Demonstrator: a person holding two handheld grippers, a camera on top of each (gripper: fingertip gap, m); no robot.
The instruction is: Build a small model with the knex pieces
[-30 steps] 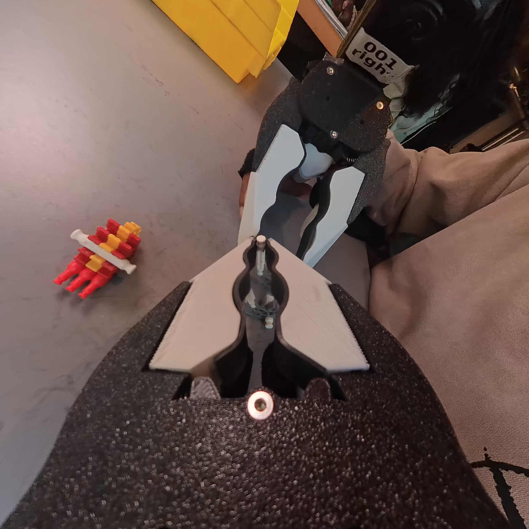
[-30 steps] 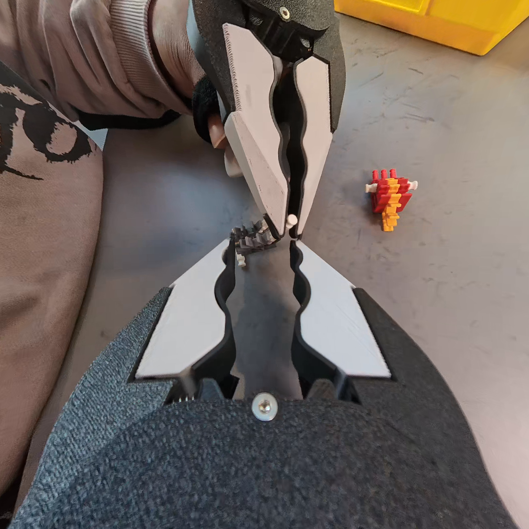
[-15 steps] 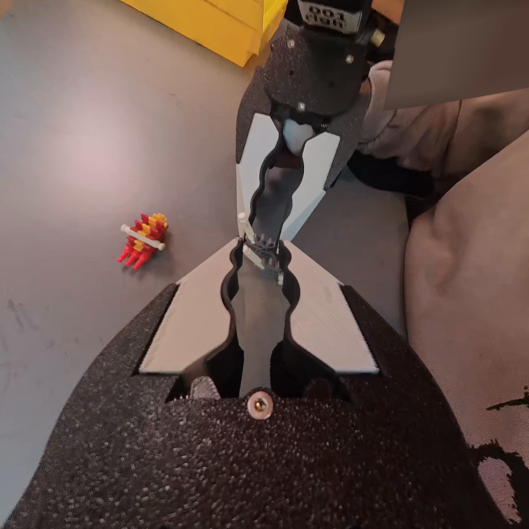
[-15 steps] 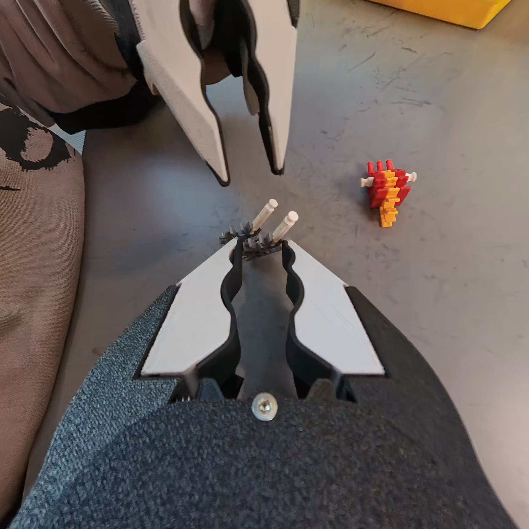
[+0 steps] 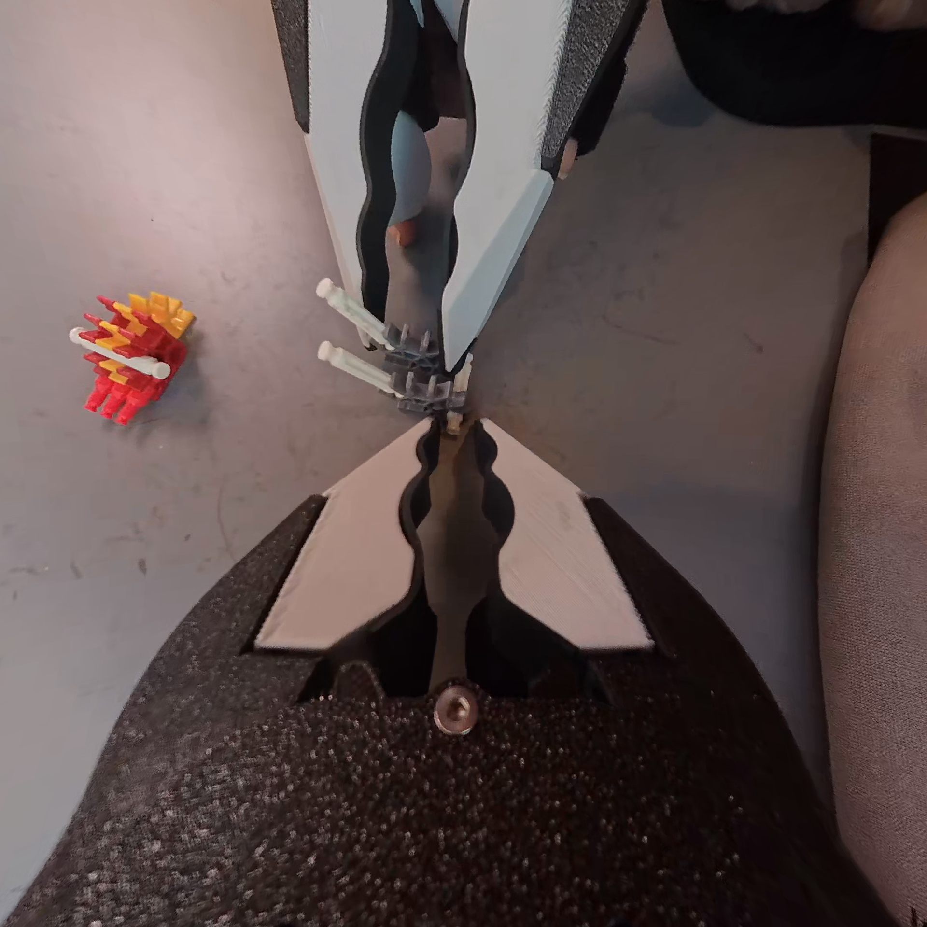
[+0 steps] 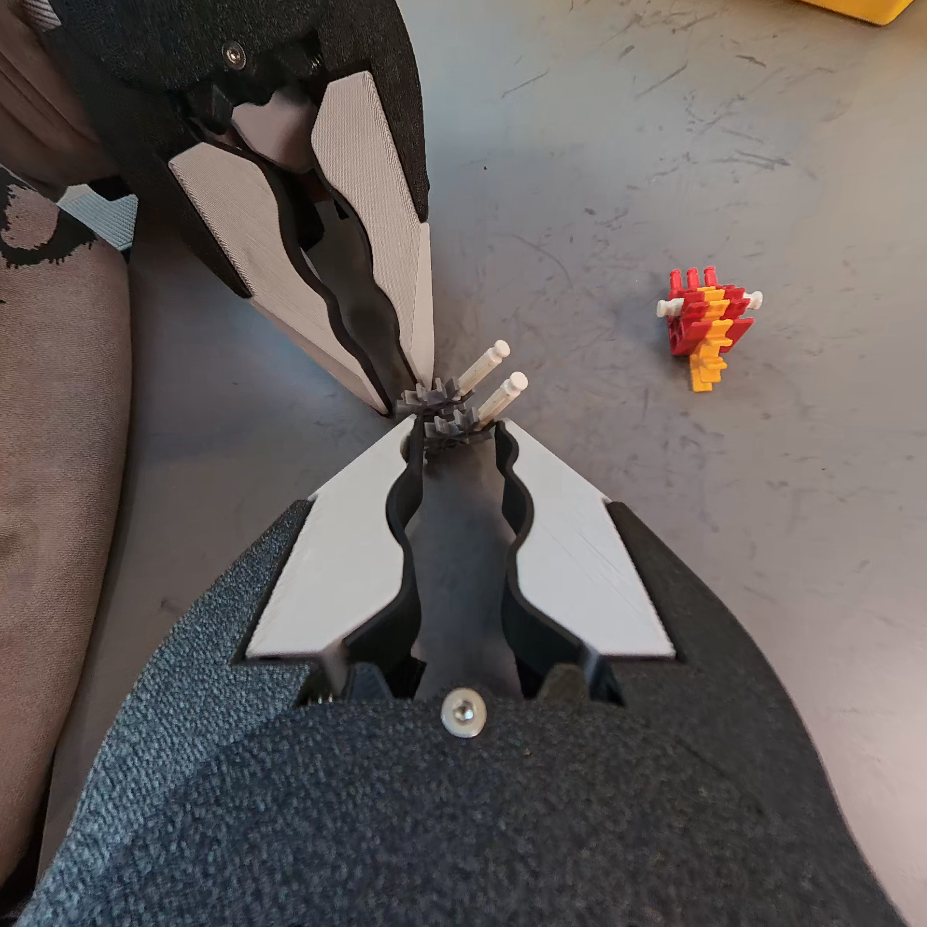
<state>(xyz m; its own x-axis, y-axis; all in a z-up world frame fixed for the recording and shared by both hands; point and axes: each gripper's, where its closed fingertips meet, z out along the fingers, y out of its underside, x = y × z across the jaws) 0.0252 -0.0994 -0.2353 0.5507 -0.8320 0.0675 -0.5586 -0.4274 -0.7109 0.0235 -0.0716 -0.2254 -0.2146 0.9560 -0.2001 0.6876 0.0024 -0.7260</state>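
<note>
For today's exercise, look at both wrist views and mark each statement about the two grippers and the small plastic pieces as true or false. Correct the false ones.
1. The left gripper has its jaws nearly closed on a white peg at the end of the grey connector cluster. True.
2. The red and yellow assembly is held by the right gripper. False: it lies alone on the grey table, apart from both grippers.
3. Two white rods stick out of the grey cluster. True.
4. The two grippers point the same way, side by side. False: they face each other, tips meeting at the cluster.
5. The red and yellow assembly has no white part. False: a white rod runs through it.
</note>
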